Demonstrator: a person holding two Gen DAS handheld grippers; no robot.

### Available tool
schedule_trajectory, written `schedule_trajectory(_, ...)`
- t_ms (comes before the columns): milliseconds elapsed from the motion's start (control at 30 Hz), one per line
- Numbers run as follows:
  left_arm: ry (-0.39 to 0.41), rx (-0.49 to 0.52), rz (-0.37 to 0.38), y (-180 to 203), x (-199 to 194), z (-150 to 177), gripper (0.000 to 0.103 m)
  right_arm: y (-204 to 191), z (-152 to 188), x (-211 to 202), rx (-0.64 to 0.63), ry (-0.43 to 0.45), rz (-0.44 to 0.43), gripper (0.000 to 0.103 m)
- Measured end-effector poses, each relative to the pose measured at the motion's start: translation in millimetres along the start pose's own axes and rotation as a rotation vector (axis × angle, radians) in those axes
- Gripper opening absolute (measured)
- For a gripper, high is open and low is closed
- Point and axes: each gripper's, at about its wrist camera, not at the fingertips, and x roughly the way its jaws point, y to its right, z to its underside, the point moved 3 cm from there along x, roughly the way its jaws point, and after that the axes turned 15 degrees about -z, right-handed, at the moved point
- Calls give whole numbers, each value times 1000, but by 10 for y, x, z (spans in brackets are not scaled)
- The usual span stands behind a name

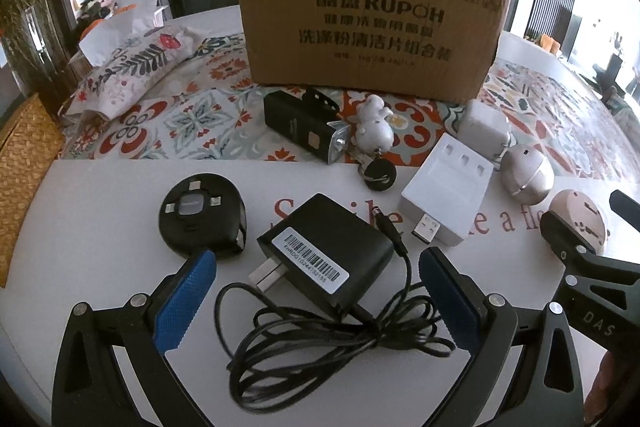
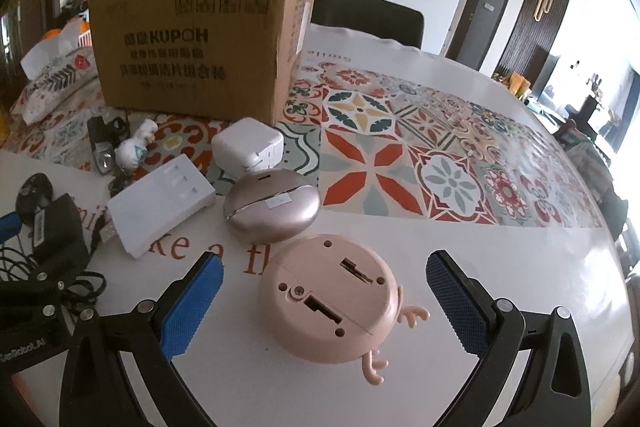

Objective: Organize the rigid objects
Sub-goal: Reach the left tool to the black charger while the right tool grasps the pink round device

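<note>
Basically nothing sorted yet afaict: left gripper point(image 1: 316, 291) wide open w/ the black power adapter and cord point(image 1: 326, 247) between its jaws, right gripper point(image 2: 324, 301) wide open around the round pink plastic gadget point(image 2: 330, 297), nothing gripped, both items on the table in front of the brown cardboard box point(image 1: 368, 23).

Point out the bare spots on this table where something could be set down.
Free: the tiled mat right of the cardboard box, and the white tabletop beyond the pink gadget. Crowded: from the black adapter to the white charger.
</note>
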Motion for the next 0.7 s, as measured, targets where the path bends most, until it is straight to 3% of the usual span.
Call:
schedule_trajectory(233,-2,-3,-7,32,84,-28,103,33,3,142,8,-34,-16,103)
schedule_trajectory(533,0,3,30,55,92,-51,80,72,62,216,78,-57,-76,101)
schedule_trajectory(567,3,7,36,60,89,-54,79,71,66,211,81,-56,-79,100)
schedule_trajectory(700,7,15,57,79,53,-41,73,83,100,221,109,-60,-108,78)
